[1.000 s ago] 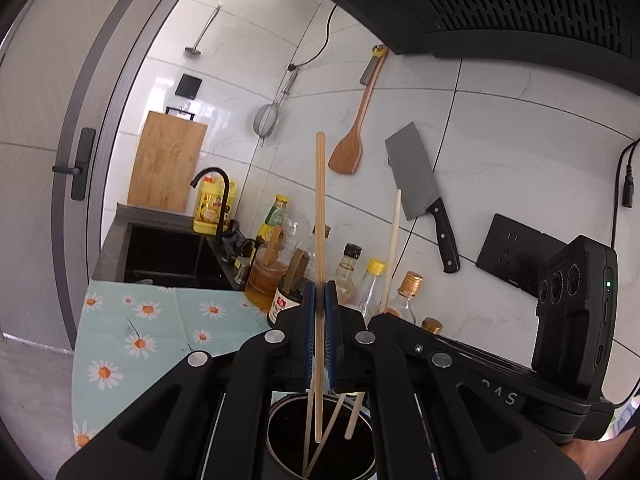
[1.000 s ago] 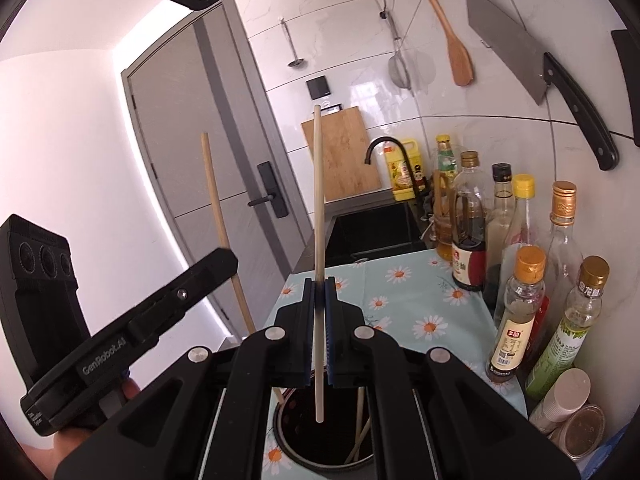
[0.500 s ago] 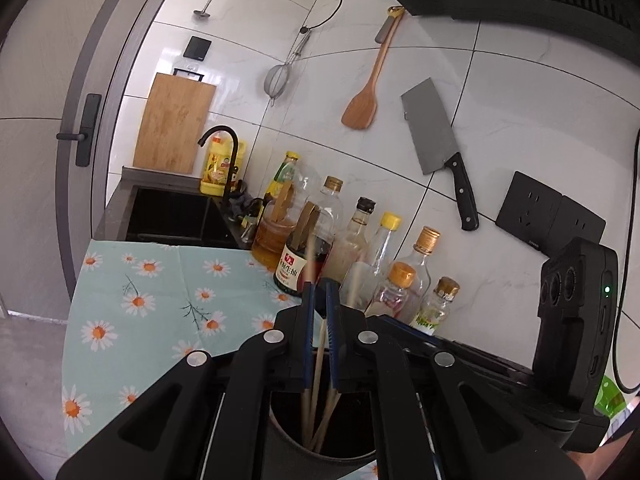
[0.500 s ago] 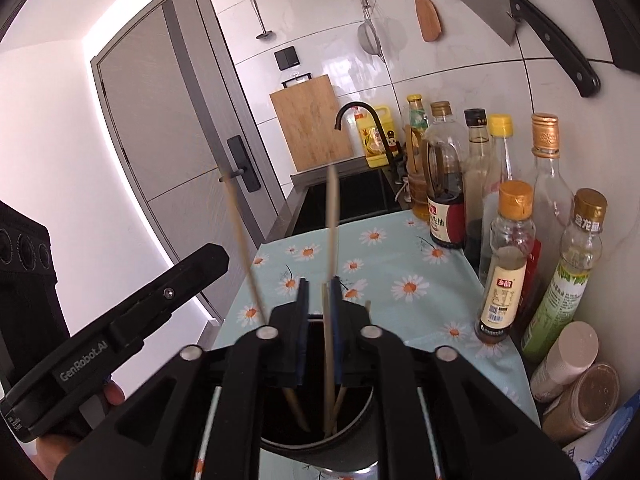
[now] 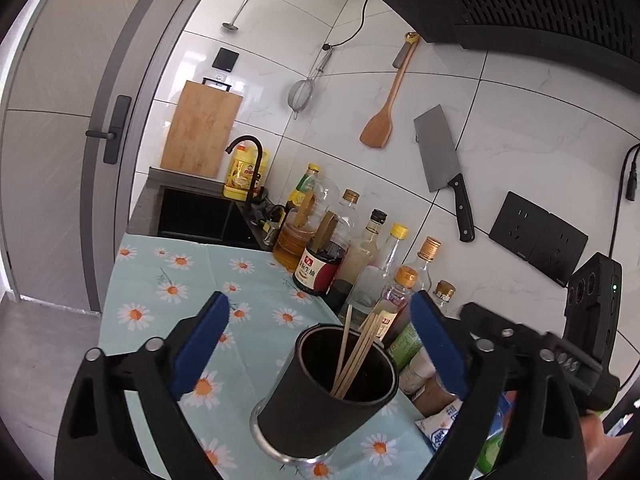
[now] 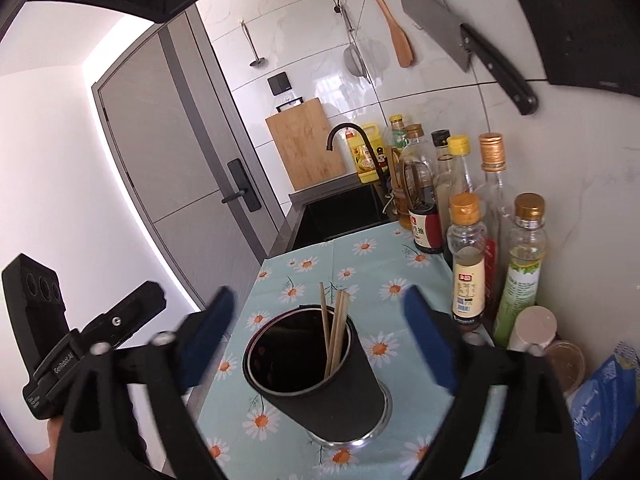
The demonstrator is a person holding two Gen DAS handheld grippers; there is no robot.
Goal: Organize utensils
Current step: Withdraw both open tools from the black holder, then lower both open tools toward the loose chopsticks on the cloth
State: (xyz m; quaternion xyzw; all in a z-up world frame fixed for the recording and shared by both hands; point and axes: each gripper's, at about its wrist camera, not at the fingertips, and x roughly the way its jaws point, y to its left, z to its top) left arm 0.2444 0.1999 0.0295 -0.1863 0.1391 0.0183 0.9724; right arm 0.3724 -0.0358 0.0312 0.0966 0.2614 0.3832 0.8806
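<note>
A black cylindrical utensil holder stands on the daisy-print cloth and also shows in the right wrist view. Several wooden chopsticks lean inside it, their tips above the rim; they also show in the right wrist view. My left gripper is wide open and empty, its blue pads on either side above the holder. My right gripper is wide open and empty, also straddling the holder from above. The right gripper's body shows at the right of the left wrist view.
A row of sauce and oil bottles lines the tiled wall behind the holder. Jars and packets sit to its right. A black sink with a tap lies beyond the cloth. A cleaver and wooden spatula hang on the wall.
Both grippers held a chopstick upright over the holder, lowered it in and opened. The chopsticks now rest in the holder and both grippers are wide open, pulled back above it.
</note>
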